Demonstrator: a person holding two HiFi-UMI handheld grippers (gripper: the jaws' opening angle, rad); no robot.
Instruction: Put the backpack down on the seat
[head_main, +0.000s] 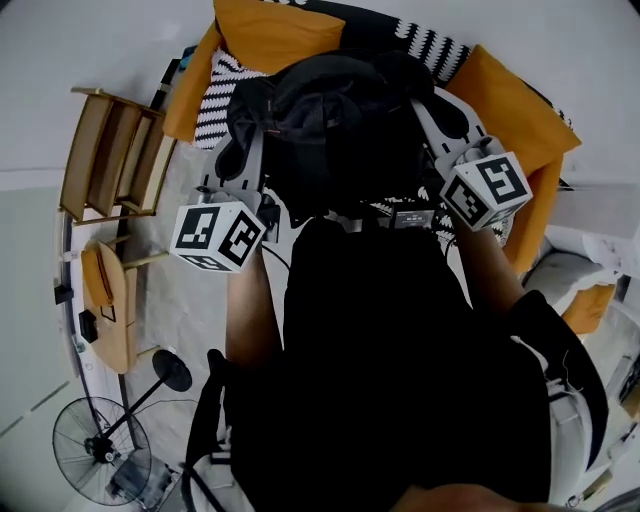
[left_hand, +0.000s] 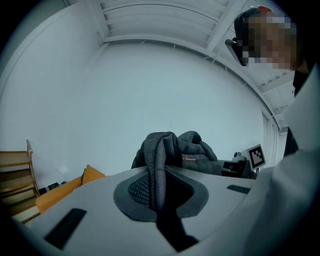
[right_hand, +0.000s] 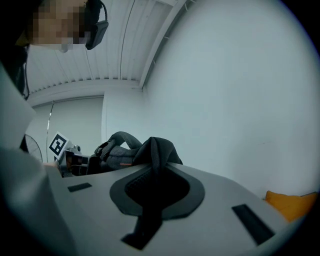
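The black fabric backpack (head_main: 330, 110) is held up in front of the person, between the two claws and over the orange fabric sofa (head_main: 520, 120). It covers most of the seat from the head camera. I cannot tell whether its bottom already touches the seat.

The left claw (head_main: 245, 140) is almost shut on a black mesh strap (left_hand: 156, 165) of the backpack. The strap goes up between the two jaws, and the rest of the bag (left_hand: 195, 150) is bunched just behind it. The right claw (head_main: 432, 105) is also nearly shut, and it pinches a dark fold of the same bag (right_hand: 155, 150) between its jaws. In both gripper views the jaws point upward, toward the white wall and the ceiling, so I judge the bag is gathered over the jaw tips.

The backpack is stretched sideways from one claw to the other, so its long axis runs left to right, along the sofa. Both claws hold an end, and neither is nearer than the other. The seat lies beyond the bag and below it, with a black-and-white striped cushion (head_main: 222, 95) at its left end.

I think the coming move is to lower both claws together, forward and down, and to keep the bag level until the seat carries it. Only then should the claws let go.
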